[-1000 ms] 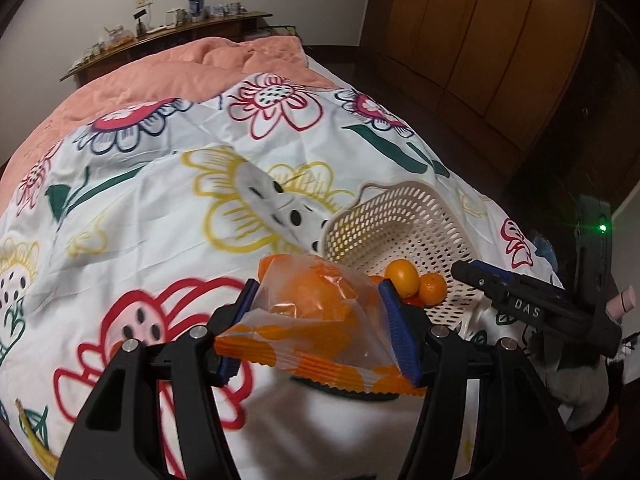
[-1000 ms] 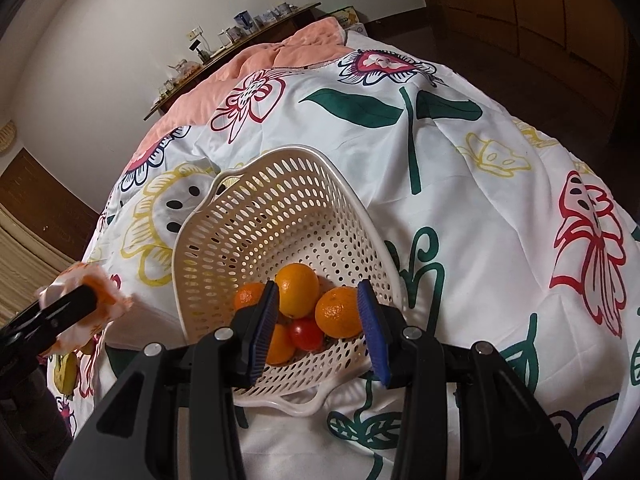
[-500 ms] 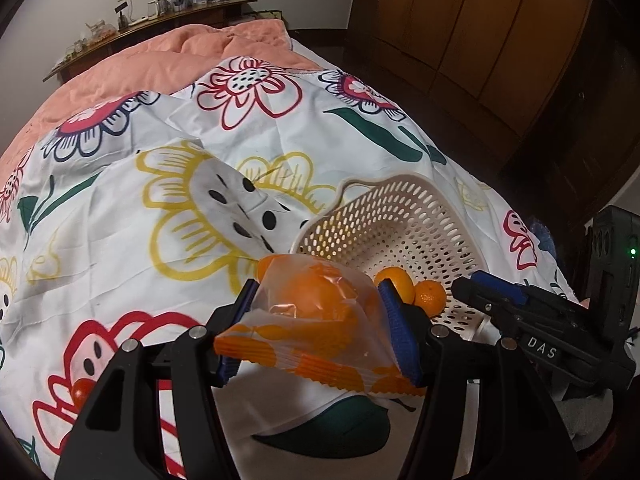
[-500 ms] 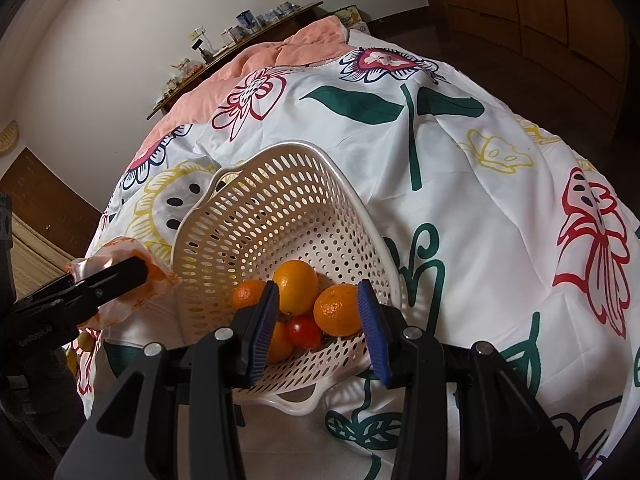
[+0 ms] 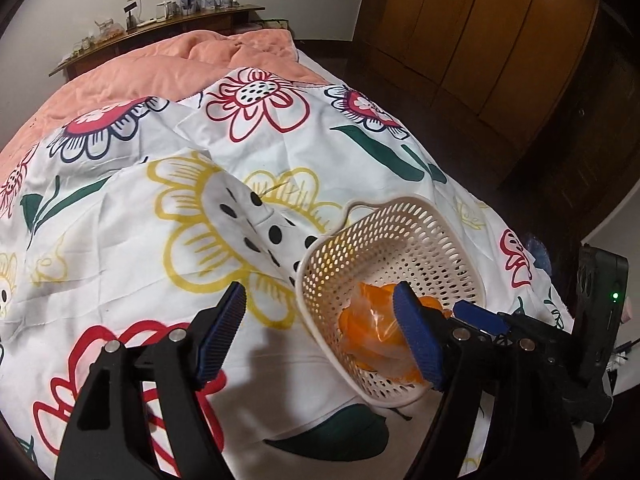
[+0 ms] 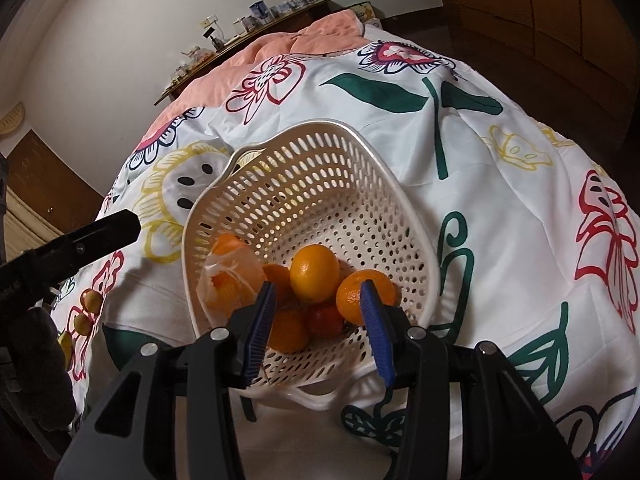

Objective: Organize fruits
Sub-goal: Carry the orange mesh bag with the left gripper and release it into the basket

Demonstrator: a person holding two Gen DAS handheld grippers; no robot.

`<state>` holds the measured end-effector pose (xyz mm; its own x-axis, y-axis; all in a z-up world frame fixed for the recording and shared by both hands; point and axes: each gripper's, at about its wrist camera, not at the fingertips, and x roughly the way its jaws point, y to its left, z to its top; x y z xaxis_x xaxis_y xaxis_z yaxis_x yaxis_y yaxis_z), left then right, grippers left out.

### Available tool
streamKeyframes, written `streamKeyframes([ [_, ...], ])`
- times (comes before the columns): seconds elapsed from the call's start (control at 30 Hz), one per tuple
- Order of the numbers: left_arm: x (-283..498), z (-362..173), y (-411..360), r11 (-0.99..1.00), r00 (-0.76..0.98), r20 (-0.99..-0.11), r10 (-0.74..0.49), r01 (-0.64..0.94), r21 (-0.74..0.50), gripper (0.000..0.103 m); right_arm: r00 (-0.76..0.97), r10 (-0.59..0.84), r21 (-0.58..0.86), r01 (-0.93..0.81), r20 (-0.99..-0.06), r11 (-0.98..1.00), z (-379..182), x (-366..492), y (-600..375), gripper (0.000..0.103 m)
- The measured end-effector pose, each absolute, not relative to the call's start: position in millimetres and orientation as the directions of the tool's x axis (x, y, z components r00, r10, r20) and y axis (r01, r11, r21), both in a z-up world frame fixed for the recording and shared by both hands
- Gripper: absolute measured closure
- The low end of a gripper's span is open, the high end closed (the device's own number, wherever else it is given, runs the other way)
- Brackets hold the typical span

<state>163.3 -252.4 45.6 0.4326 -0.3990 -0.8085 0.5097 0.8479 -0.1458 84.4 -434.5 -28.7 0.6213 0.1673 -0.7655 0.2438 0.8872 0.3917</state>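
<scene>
left gripper (image 5: 320, 338) fingers spreading, empty | bag of oranges (image 6: 230, 280) in basket (image 6: 320, 132) | right gripper (image 6: 316, 322) fingers pinch basket's near rim | risk: tilted basket spills fruit if grip slips

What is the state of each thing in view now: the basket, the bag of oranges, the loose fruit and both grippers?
Basket: tilted on the bed, its near edge between the right gripper's fingers.
Bag of oranges: inside the basket, against its wall, released.
Loose oranges: piled at the basket's low end.
Left gripper: jaws opening, nothing held.
Right gripper: partly closed at the basket's edge; grip unclear.
</scene>
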Motion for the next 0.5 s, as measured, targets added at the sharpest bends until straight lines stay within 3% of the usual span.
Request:
streamKeyframes([
  [0.5,145,50,-219,0.871,0.467,-0.801,-0.374,0.474,-0.13,0.026,0.631,0.168,0.383,0.221,-0.757,0.897,-16,77,-428,0.059],
])
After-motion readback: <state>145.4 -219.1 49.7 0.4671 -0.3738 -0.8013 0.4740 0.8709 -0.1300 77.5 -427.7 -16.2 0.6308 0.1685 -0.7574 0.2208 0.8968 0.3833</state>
